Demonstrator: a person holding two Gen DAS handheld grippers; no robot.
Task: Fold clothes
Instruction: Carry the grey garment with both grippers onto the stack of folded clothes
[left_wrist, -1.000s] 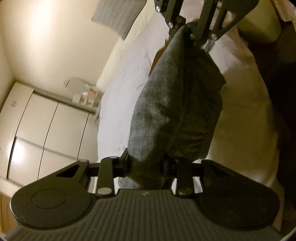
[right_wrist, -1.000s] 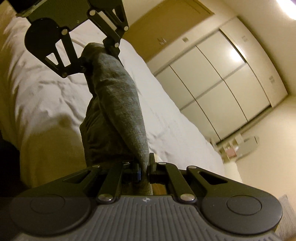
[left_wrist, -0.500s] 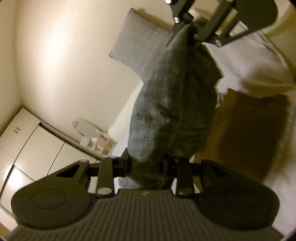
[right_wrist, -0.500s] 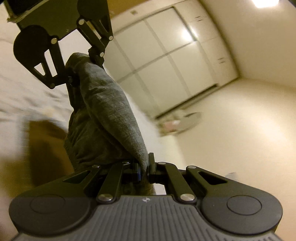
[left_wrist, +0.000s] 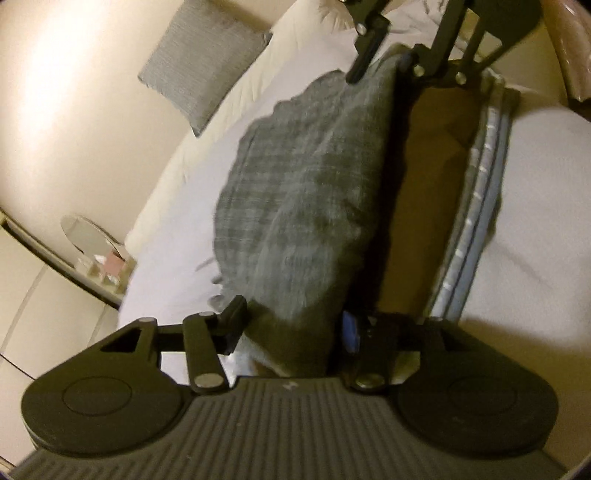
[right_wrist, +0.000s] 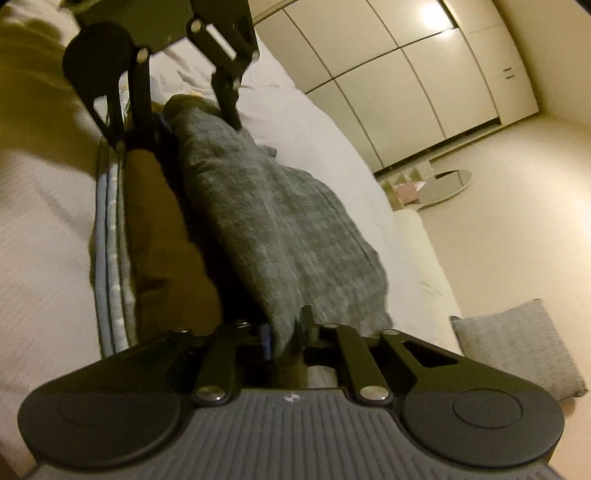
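Note:
A folded grey garment (left_wrist: 306, 192) hangs stretched between my two grippers and sags onto the white bed (left_wrist: 192, 206). My left gripper (left_wrist: 291, 325) has its jaws spread apart, with the garment's end lying between them. My right gripper (right_wrist: 286, 332) has its fingers a little apart with the garment's other end between them. Each gripper shows at the top of the other's view: the right gripper (left_wrist: 388, 66) in the left wrist view, the left gripper (right_wrist: 192, 122) in the right wrist view. The garment also shows in the right wrist view (right_wrist: 280, 229).
A brown folded piece (left_wrist: 424, 192) lies beside the garment on a blue-and-white striped stack (left_wrist: 476, 192). A grey cushion (left_wrist: 199, 66) leans against the wall at the bed's head. White wardrobe doors (right_wrist: 406, 74) and a round mirror (right_wrist: 443, 184) stand beyond the bed.
Both grippers swung the garment down over the bed. The left jaws have spread wide; the right fingers have parted a little. The garment has widened and now rests next to the brown piece.

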